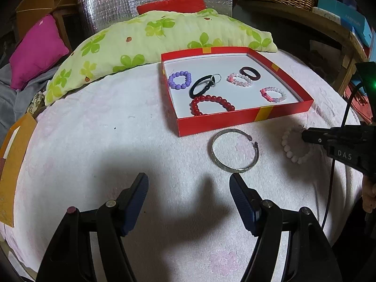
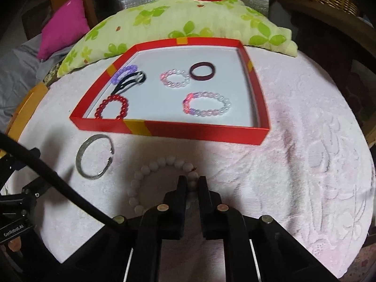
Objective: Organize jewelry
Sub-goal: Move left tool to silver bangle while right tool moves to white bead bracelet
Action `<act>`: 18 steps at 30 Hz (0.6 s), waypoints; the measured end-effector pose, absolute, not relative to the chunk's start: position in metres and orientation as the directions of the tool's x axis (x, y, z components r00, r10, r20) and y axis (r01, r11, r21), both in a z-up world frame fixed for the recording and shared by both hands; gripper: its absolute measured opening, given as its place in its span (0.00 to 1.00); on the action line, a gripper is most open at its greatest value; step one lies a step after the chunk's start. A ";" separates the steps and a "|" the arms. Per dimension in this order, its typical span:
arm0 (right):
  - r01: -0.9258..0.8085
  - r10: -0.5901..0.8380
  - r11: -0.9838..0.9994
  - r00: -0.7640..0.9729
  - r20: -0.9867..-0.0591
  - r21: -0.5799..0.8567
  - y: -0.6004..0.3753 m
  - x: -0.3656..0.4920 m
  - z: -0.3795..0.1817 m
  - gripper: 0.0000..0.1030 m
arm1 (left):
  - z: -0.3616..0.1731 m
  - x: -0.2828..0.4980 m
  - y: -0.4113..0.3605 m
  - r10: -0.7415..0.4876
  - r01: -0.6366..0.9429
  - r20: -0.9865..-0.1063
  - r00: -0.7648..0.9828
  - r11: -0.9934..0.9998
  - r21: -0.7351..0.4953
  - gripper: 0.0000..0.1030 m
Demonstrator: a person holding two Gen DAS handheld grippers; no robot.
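Beads of the pale pink-white bracelet (image 2: 162,178) are pinched at the loop's right side between the nearly closed fingers of the right gripper (image 2: 192,179), the loop being spread flat to the left of and around the fingertips on the pink embossed towel (image 2: 305,164), just in front of the near wall of the shallow red cardboard box (image 2: 206,132). The left gripper (image 1: 189,185) is held with fingers spread and empty, just short of the open silver metal bangle (image 1: 235,151), which is lain between the two grippers. Behind the box, a green clover-print pillow (image 1: 145,40) is seen.
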State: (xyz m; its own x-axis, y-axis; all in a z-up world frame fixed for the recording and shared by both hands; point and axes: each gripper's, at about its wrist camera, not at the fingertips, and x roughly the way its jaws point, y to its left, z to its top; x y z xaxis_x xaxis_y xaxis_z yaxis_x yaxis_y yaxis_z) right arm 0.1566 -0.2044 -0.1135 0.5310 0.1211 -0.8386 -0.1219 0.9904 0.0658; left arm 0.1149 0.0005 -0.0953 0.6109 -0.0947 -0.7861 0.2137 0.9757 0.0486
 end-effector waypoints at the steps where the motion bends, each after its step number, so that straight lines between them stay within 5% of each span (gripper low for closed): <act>1: -0.108 0.118 0.992 0.534 -0.837 0.070 -0.209 0.157 -0.113 0.10 | -0.095 0.115 0.000 -0.100 0.215 -0.786 0.611 0.976 0.043 0.70; 18: -0.026 0.111 0.993 0.512 -0.852 0.114 -0.235 0.157 -0.118 0.10 | -0.103 0.135 -0.035 -0.219 0.261 -0.762 0.610 0.963 -0.069 0.79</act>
State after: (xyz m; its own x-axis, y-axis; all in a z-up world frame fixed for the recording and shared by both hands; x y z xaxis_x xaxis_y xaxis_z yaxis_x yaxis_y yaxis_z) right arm 0.1572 -0.2351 -0.1181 0.5121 0.1111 -0.8517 -0.0261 0.9932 0.1139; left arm 0.1352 -0.0353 -0.1031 0.6099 -0.2193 -0.7615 0.2606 0.9630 -0.0686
